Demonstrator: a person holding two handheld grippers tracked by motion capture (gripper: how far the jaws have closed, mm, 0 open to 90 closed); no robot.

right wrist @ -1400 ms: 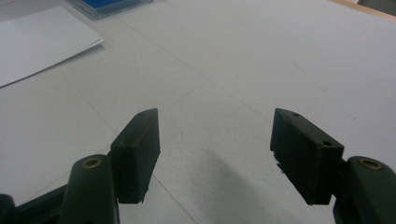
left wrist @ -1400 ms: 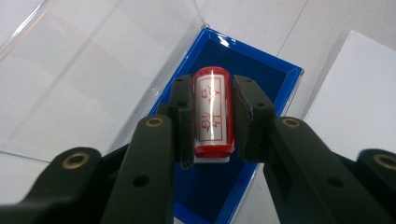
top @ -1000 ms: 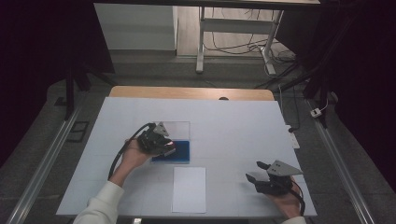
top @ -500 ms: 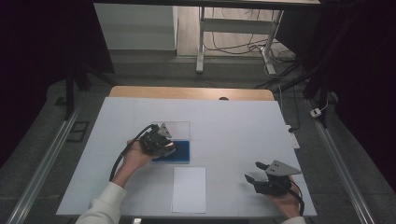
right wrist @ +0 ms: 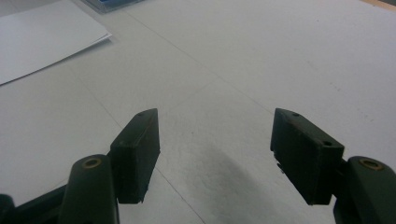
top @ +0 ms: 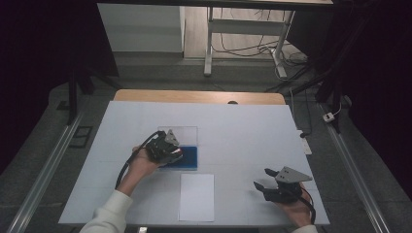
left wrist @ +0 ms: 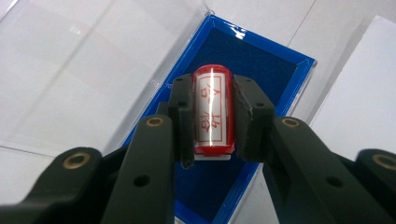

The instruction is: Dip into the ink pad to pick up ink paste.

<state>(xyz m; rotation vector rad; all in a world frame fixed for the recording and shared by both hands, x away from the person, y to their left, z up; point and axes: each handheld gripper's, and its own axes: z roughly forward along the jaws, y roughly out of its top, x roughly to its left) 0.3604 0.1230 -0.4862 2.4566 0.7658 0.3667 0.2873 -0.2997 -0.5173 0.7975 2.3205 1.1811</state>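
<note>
A red stamp (left wrist: 212, 112) with a white label and red characters sits between the pads of my left gripper (left wrist: 212, 116), which is shut on it. Right under the stamp lies a blue ink pad (left wrist: 252, 60) in a clear case with its lid (left wrist: 84, 70) folded open. From above, the left gripper (top: 171, 151) hovers over the ink pad (top: 187, 156) near the middle of the white table (top: 243, 131). A white sheet of paper (top: 197, 196) lies in front of the pad. My right gripper (right wrist: 215, 156) is open with nothing between its fingers, low over the table at the front right (top: 262, 179).
The sheet of paper's corner (right wrist: 42, 37) lies to the upper left in the right gripper view. A wooden edge (top: 199, 96) runs along the table's far side. Metal rails (top: 43, 170) flank the table, and cables (top: 291, 102) lie on the floor beyond.
</note>
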